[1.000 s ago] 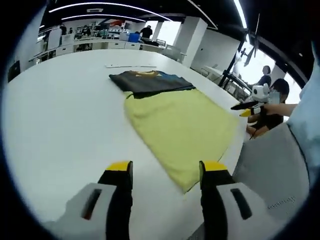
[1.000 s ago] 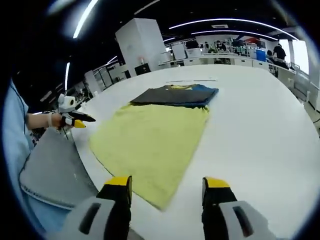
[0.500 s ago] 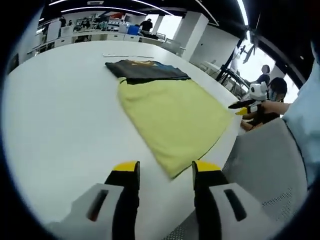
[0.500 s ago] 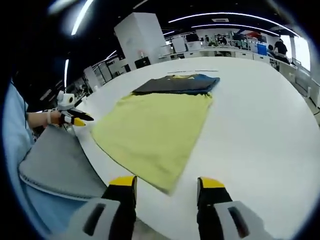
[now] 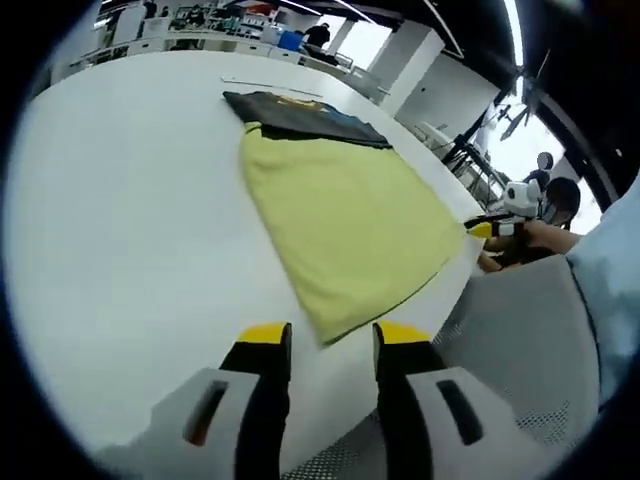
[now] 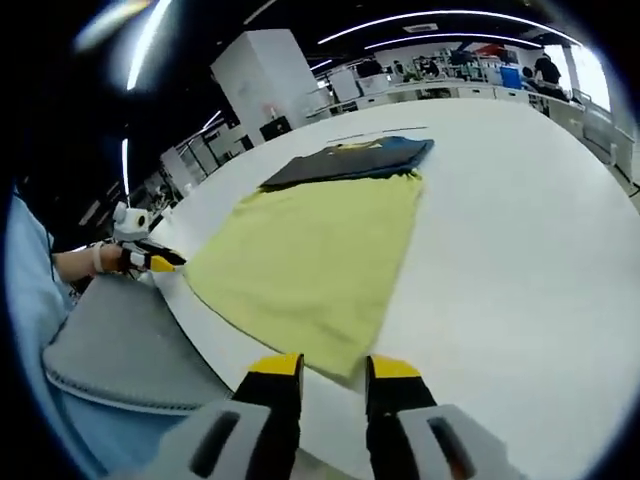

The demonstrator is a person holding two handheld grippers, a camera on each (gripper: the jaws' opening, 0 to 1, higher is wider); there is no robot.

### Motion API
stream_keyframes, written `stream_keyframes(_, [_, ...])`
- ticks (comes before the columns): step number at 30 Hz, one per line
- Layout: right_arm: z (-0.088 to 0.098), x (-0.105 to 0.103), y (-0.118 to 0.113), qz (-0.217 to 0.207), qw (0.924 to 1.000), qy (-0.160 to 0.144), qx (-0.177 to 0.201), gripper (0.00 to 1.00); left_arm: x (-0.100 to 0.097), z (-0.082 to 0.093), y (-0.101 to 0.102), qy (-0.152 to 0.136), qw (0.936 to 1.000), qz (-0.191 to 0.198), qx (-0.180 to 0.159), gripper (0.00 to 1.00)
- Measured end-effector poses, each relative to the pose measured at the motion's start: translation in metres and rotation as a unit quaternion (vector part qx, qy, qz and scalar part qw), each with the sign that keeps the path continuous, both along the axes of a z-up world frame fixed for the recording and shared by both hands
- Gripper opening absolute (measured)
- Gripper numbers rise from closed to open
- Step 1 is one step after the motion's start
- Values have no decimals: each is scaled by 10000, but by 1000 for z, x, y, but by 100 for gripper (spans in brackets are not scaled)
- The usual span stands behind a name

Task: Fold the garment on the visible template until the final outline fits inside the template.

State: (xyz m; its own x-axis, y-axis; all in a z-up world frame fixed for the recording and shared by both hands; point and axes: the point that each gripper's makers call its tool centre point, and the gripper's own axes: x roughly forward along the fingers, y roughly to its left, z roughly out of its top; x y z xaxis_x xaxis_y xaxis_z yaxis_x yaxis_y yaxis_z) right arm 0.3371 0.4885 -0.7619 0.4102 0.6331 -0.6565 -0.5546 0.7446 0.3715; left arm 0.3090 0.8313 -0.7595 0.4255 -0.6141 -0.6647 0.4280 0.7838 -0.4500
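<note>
White round table (image 5: 120, 220) spreads under strip lights, desks and people blurred beyond its far edge. On it a yellow garment (image 5: 345, 215) lies flat, its near corner at the table's near edge; a dark folded garment (image 5: 300, 115) overlaps its far end. Left gripper (image 5: 325, 342) and right gripper (image 6: 334, 368) hover by that corner, jaws narrowly parted, holding nothing.

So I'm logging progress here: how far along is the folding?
Barely begun. The yellow fabric garment lies flat on the white table, next to a dark folded garment. The left gripper and right gripper sit at its near corners, gripping nothing. All folds remain.
</note>
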Motion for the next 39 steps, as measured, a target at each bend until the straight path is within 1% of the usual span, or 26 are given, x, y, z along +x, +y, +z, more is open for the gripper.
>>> stream_keyframes(1, [0, 0, 1, -14, 10000, 28, 44, 19, 1, 0, 0, 40, 10000, 65, -43, 27])
stream_keyframes(2, [0, 0, 1, -16, 10000, 28, 52, 18, 0, -1, -3, 221, 9995, 193, -150, 24])
stream_keyframes(3, [0, 1, 2, -29, 10000, 38, 70, 17, -1, -1, -4, 293, 9990, 250, -228, 22])
stream_keyframes(6, [-2, 3, 1, -87, 9999, 77, 40, 12, 3, -4, -5, 249, 9988, 343, -240, 16])
stream_keyframes(8, [-3, 4, 1, -132, 9998, 125, 76, 10, 5, -5, -7, 381, 9973, 498, -385, 14])
stream_keyframes(9, [-3, 4, 0, -167, 9997, 162, 93, 9, 7, -6, -7, 386, 9970, 527, -412, 13])
stream_keyframes(10, [-3, 4, 0, -189, 9996, 188, 92, 7, 6, -6, -7, 416, 9968, 540, -424, 11])
stream_keyframes(11, [-4, 5, 0, -193, 9995, 222, 79, 0, 6, -7, -7, 432, 9967, 548, -414, 9])
stream_keyframes(12, [-5, 4, 0, -241, 9992, 311, 40, 0, 1, -12, -1, 609, 9965, 544, -196, 0])
stream_keyframes(14, [-3, 4, 1, -260, 9990, 345, 73, 0, 2, -10, -2, 652, 9954, 625, -315, 0])
stream_keyframes(17, [1, 3, 0, -235, 9991, 335, 66, 0, 3, -10, 0, 727, 9950, 639, -252, 0])
stream_keyframes(18, [4, 2, 0, -242, 9991, 337, 87, 0, 2, -9, 0, 750, 9953, 579, -214, 0])
stream_keyframes(19, [7, 2, -1, -250, 9991, 333, 115, 0, 0, -5, -2, 641, 9972, 335, -169, 0])
stream_keyframes(21, [12, 2, -3, -300, 9987, 367, 191, 0, 0, 2, -2, 455, 9989, 79, -26, 0])
stream_keyframes(22, [15, 1, -3, -305, 9986, 375, 234, 0, 0, 5, -2, 418, 9991, 11, -20, 0])
stream_keyframes(24, [21, -1, -2, -315, 9983, 372, 334, 0, 0, 11, -1, 455, 9989, 60, -63, 0])
stream_keyframes(26, [24, -5, -1, -309, 9981, 401, 349, 0, -1, 17, 1, 472, 9988, 59, -93, 0])
stream_keyframes(28, [26, -12, 0, -277, 9980, 435, 370, 0, -6, 22, 3, 488, 9987, 18, -112, 0])
stream_keyframes(29, [28, -17, 0, -267, 9976, 478, 417, 0, -10, 23, 4, 520, 9986, -19, -126, 0])
stream_keyframes(31, [30, -24, 1, -254, 9972, 536, 458, 0, -18, 25, 6, 698, 9974, -24, -173, 0])
stream_keyframes(34, [32, -36, 4, -276, 9960, 658, 532, 0, -31, 30, 9, 964, 9951, 109, -201, 0])
stream_keyframes(36, [35, -45, 4, -316, 9954, 714, 555, 0, -39, 38, 8, 954, 9950, 108, -287, 0])
stream_keyframes(39, [40, -54, 5, -441, 9933, 819, 691, 0, -50, 44, 8, 1080, 9935, 156, -326, 0])
